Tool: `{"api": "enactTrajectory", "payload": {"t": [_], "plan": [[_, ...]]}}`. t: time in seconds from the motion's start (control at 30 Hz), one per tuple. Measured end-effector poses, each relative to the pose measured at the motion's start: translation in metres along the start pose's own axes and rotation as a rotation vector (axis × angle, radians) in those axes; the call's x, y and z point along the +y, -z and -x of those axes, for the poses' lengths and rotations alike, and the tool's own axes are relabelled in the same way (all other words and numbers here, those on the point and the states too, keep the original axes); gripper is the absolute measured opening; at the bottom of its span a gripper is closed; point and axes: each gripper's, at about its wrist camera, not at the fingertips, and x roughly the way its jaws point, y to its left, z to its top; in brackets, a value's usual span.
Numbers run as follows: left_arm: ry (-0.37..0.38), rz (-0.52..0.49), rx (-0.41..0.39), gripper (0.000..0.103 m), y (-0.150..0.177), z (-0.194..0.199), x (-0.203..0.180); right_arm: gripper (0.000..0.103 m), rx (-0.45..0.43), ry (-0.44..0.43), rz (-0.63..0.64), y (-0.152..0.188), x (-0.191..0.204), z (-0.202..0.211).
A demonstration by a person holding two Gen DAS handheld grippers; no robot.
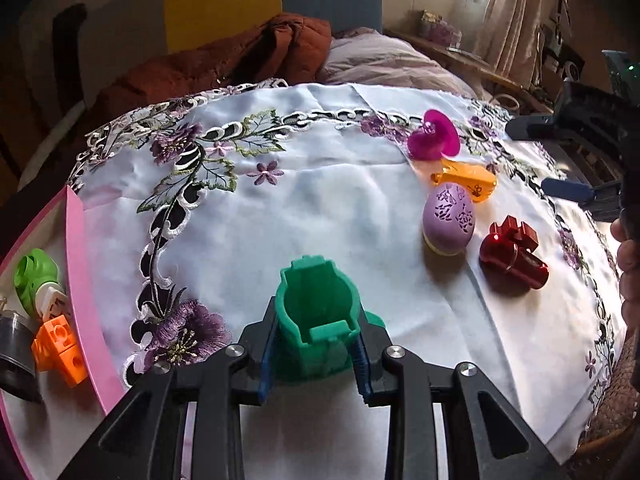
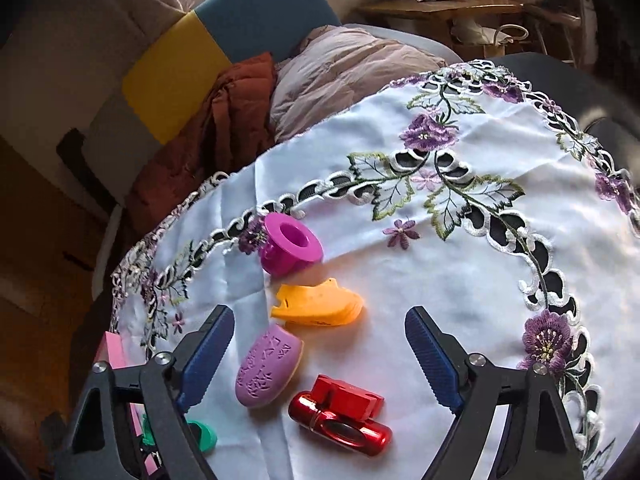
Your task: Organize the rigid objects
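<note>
The left gripper [image 1: 316, 344] squeezes the green cup [image 1: 316, 316], and the right gripper [image 2: 320, 356], jaws wide, hangs over the red piece [image 2: 340, 416].

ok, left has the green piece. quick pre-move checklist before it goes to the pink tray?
1. Left gripper shut on the green ribbed plastic cup-shaped part: ok, blue pads press both sides.
2. Part seated straight in the grip: cannot tell, lower half hidden.
3. Pink-rimmed tray in reach at left: ok.
4. Free spot in tray: cannot tell; the light green piece, orange block and dark cylinder sit in the visible corner.
5. Right gripper open and empty: ok, above the red metallic cylinder part.
6. Purple patterned egg clear of the left path: ok.
</note>
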Motion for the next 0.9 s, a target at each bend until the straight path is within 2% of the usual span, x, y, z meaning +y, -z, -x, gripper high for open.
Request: {"api": "enactTrajectory", "payload": {"t": [0.17,0.37,0.5,0.63,0.67,0.7,0.73,0.77,0.83,0.9], "plan": [[0.006,-0.004,-0.01,0.03,0.002,0.002,0.001,0.089,0.026,0.023,0.12,0.003,0.022,-0.009],[0.017,0.004,-0.027,0.03,0.005,0.003,0.003,0.089,0.052,0.083,0.393,-0.015,0.066,-0.037],[0.029,0.019,-0.029,0.03,0.004,0.003,0.005,0.089,0.105,0.137,0.474,-0.028,0.077,-0.067],[0.036,0.032,-0.033,0.03,0.004,0.004,0.006,0.089,0.153,0.183,0.503,-0.039,0.08,-0.096],[0.035,0.032,-0.035,0.03,0.005,0.004,0.006,0.086,0.167,0.185,0.506,-0.041,0.08,-0.102],[0.034,0.032,-0.037,0.03,0.005,0.004,0.006,0.064,0.19,0.187,0.507,-0.041,0.079,-0.11],[0.033,0.032,-0.038,0.03,0.005,0.004,0.006,0.051,0.202,0.206,0.504,-0.042,0.079,-0.114],[0.033,0.03,-0.039,0.03,0.005,0.004,0.006,0.052,0.209,0.226,0.5,-0.04,0.078,-0.116],[0.036,0.03,-0.043,0.03,0.006,0.004,0.006,0.05,0.198,0.183,0.496,-0.038,0.079,-0.11],[0.033,0.029,-0.051,0.03,0.006,0.004,0.006,0.038,0.173,0.153,0.512,-0.032,0.084,-0.097]]}}
